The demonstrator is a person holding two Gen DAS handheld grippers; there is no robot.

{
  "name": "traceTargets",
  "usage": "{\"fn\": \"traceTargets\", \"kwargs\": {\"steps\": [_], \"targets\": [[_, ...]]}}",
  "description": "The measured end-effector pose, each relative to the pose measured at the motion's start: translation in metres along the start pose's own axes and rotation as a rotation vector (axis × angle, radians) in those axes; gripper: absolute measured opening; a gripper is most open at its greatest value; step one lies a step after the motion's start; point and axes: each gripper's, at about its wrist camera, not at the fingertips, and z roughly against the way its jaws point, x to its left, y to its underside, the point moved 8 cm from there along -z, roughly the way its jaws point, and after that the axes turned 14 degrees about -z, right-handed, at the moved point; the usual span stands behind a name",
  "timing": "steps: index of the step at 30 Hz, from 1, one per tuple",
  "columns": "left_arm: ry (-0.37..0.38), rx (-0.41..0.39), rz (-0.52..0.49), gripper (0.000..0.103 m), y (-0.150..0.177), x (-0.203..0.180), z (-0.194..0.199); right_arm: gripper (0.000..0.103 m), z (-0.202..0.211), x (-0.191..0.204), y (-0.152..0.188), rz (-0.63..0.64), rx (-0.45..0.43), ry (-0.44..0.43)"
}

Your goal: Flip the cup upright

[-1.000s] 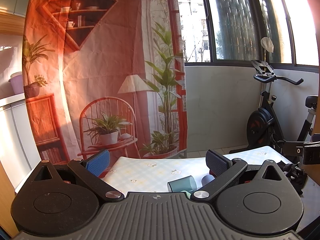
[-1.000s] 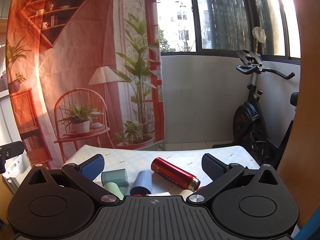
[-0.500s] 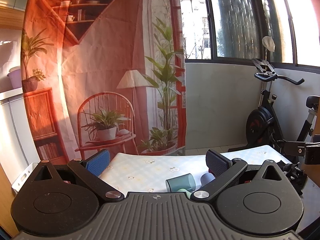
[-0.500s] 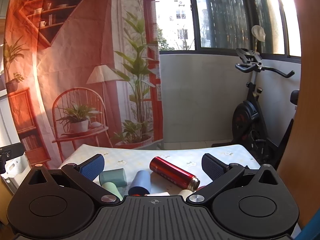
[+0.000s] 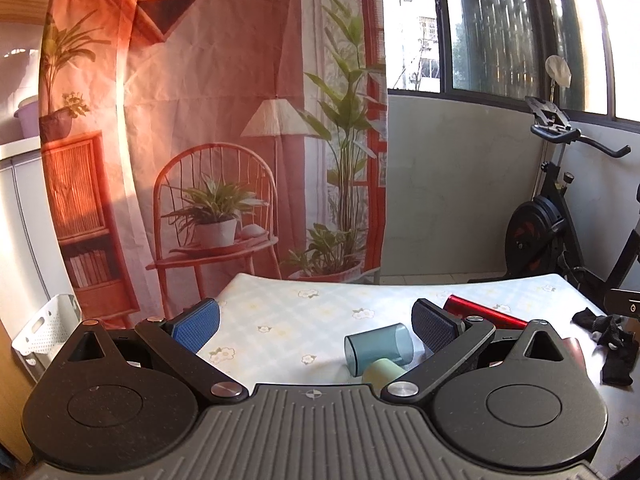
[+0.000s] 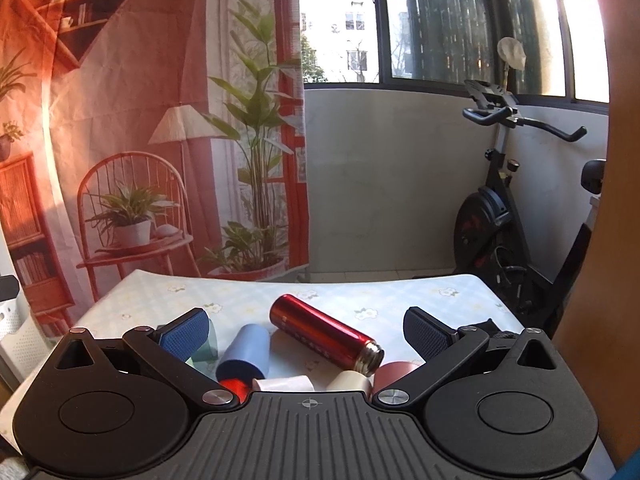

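Several cups lie on their sides on a table with a floral cloth (image 5: 304, 312). In the left wrist view a clear teal cup (image 5: 379, 345) and a pale green cup (image 5: 381, 372) lie just left of my right finger. My left gripper (image 5: 316, 322) is open and empty above the table. In the right wrist view a blue cup (image 6: 245, 354) lies between the fingers, beside a red flask (image 6: 326, 338), with white (image 6: 283, 383), cream (image 6: 349, 381) and dark red (image 6: 394, 373) cups near the camera. The teal cup's edge (image 6: 207, 346) peeks past the left finger. My right gripper (image 6: 306, 330) is open and empty.
A printed orange backdrop (image 5: 208, 120) hangs behind the table. An exercise bike (image 6: 504, 216) stands at the right by the window. A black cloth item (image 5: 608, 340) lies at the table's right edge. A white basket (image 5: 44, 332) sits left of the table.
Both grippers have tipped down and moved in toward the table, so the cups and cloth fill more of each view. In the right view the cups have slid leftward. Both stay open.
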Motion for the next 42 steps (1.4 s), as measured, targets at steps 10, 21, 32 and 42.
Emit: {"fn": "traceTargets", "kwargs": {"steps": [10, 21, 32, 42], "targets": [[-0.037, 0.072, -0.033, 0.102, 0.024, 0.009, -0.051, 0.098, -0.078, -0.001, 0.074, 0.039, 0.135, -0.035], [-0.047, 0.134, -0.055, 0.102, 0.047, 0.012, -0.077, 0.079, -0.118, -0.02, 0.119, 0.079, 0.229, 0.081], [-0.032, 0.134, -0.088, 0.101, 0.053, 0.002, -0.081, 0.075, -0.142, -0.033, 0.14, 0.132, 0.269, 0.184], [-0.023, 0.121, -0.085, 0.101, 0.055, 0.002, -0.081, 0.076, -0.16, -0.031, 0.144, 0.155, 0.283, 0.254]]}}
